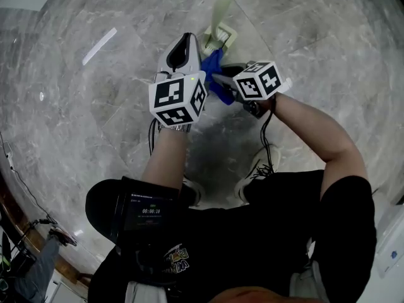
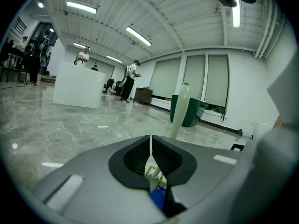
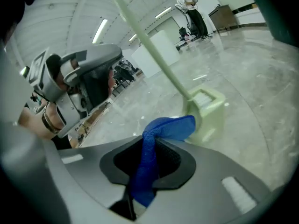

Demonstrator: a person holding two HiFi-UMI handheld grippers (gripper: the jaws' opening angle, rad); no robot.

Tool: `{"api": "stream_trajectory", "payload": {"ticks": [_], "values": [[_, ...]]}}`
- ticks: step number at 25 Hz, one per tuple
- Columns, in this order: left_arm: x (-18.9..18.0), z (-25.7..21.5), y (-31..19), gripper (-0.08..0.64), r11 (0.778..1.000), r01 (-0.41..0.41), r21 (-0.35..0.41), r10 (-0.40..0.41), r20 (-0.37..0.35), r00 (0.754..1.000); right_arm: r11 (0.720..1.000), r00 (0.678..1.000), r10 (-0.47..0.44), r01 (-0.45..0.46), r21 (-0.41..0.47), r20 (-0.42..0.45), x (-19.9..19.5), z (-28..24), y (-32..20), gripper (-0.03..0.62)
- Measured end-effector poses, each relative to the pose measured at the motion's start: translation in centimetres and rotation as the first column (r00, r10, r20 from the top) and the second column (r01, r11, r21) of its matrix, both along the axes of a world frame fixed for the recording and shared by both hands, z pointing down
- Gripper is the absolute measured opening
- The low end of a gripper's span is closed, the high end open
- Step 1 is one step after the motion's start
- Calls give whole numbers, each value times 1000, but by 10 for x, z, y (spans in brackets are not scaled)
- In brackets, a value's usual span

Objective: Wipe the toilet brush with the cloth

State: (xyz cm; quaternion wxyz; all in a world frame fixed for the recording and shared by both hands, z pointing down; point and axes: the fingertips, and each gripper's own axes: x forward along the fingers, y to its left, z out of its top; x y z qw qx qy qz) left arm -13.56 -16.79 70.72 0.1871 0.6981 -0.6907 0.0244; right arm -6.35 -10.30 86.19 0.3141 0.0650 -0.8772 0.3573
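A pale green toilet brush (image 1: 225,5) stands upright in its square holder (image 1: 220,36) on the marble floor. My left gripper (image 1: 188,40) sits just left of the holder, its jaws shut to a thin slit with nothing pinched; in the left gripper view (image 2: 150,148) the brush handle (image 2: 180,110) rises just beyond it. My right gripper (image 1: 220,79) is shut on a blue cloth (image 1: 213,70). In the right gripper view (image 3: 149,155) the cloth (image 3: 161,129) hangs out of the jaws, its free end close to the holder (image 3: 208,113). The left gripper (image 3: 74,85) shows at that view's left, apart from the handle (image 3: 154,45).
Grey marble floor (image 1: 95,106) lies all round. The person's shoes (image 1: 260,168) stand just behind the grippers. Far off are a white counter (image 2: 78,85), a dark green bin (image 2: 196,110) and several people standing.
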Motion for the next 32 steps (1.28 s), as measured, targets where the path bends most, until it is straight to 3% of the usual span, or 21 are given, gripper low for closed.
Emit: {"api": "stream_trajectory", "payload": {"ticks": [2,5,9,11,14,18,21,23,27,32], "values": [[6,1,-3,28,1000,-9,-5,9,-8,1000,998,997,58,-58,9,-57,40,8,-22,78],[19,1,-6,28,999,-33,-8,33,-12,999,975,968,224,-223,23,-115,94,16,-72,77],[27,-1,-6,28,999,-47,-6,47,-3,999,924,922,378,-370,96,-88,121,2,-131,77],[29,-2,-4,28,999,-49,-6,49,5,999,913,919,389,-375,161,-64,119,-10,-151,77],[28,-6,-1,28,999,-48,-8,48,22,999,920,964,262,-233,314,-54,86,-27,-170,78],[29,-9,4,28,999,-45,-10,46,23,999,925,999,41,-34,379,-10,18,-56,-177,77],[28,-11,11,28,998,-56,-7,56,36,998,888,984,-171,176,426,-50,-25,-68,-161,77],[25,-10,16,28,998,-57,-13,58,39,998,854,962,-259,270,445,-86,-43,-69,-153,77],[17,-5,22,28,998,-48,-28,49,30,998,833,942,-320,332,443,-104,-57,-69,-150,77],[9,1,22,26,999,-34,-39,34,14,999,830,938,-325,344,440,-120,-61,-62,-147,77]]}}
